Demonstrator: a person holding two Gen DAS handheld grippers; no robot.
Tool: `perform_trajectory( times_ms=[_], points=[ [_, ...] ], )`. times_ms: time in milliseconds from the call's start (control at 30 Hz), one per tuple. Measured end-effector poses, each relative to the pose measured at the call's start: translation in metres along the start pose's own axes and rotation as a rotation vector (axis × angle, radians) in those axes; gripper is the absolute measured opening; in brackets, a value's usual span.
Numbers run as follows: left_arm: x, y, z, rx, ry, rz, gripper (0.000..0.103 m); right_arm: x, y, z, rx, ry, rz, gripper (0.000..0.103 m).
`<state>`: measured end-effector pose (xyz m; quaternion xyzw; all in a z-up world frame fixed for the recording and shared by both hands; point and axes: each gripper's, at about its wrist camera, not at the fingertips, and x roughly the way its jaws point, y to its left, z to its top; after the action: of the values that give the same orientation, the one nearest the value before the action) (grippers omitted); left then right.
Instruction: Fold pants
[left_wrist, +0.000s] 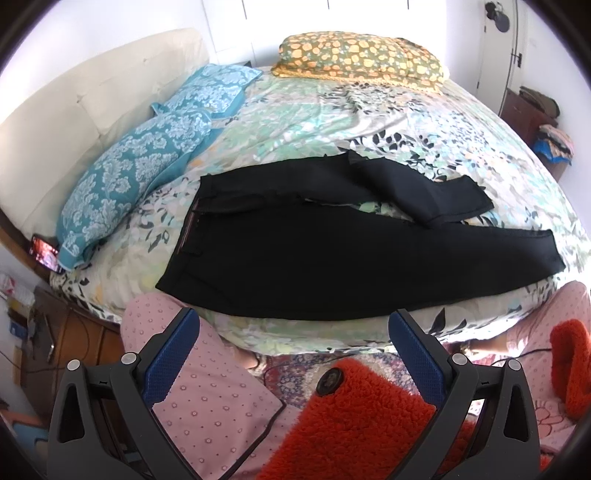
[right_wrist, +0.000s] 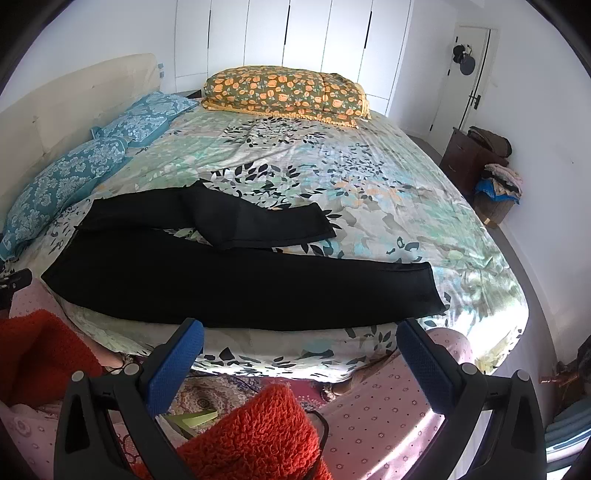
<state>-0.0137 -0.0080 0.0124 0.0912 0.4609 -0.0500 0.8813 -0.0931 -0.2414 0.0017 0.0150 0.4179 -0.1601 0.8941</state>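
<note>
Black pants (left_wrist: 314, 251) lie spread across the near side of the bed, waistband at the left, legs running right. The far leg is bent back on itself and crumpled (left_wrist: 417, 188); the near leg lies straight. They also show in the right wrist view (right_wrist: 240, 288). My left gripper (left_wrist: 295, 332) is open and empty, held above my lap, short of the near edge of the pants. My right gripper (right_wrist: 299, 339) is open and empty, just short of the bed's near edge below the straight leg.
The bed has a floral sheet (left_wrist: 332, 118), two blue pillows (left_wrist: 140, 166) at the left and a folded orange-flowered quilt (left_wrist: 362, 55) at the far end. A phone (left_wrist: 44, 253) lies by the headboard. Red fuzzy sleeves (left_wrist: 354, 424) and pink pyjama knees (right_wrist: 388, 417) are close below the grippers.
</note>
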Motion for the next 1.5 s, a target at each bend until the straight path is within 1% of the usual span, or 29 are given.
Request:
perform_trajectory(
  times_ms=[400, 900, 1133, 1500],
  points=[
    [-0.0048, 0.0013, -0.0047, 0.004, -0.007, 0.005, 0.102, -0.0062, 0.0049, -0.0028, -0.019, -0.011, 0.011, 0.103],
    [-0.0063, -0.004, -0.0072, 0.009, -0.002, 0.01, 0.102, -0.008, 0.003, -0.0068, -0.008, -0.02, 0.016, 0.103],
    [-0.007, -0.0039, -0.0083, 0.011, -0.006, 0.019, 0.102, -0.0059, 0.0041, -0.0047, -0.011, -0.008, 0.021, 0.103],
    [-0.0046, -0.0065, -0.0084, 0.025, -0.002, 0.009, 0.102, -0.005, 0.0076, -0.0041, -0.018, 0.004, 0.023, 0.103]
  ],
)
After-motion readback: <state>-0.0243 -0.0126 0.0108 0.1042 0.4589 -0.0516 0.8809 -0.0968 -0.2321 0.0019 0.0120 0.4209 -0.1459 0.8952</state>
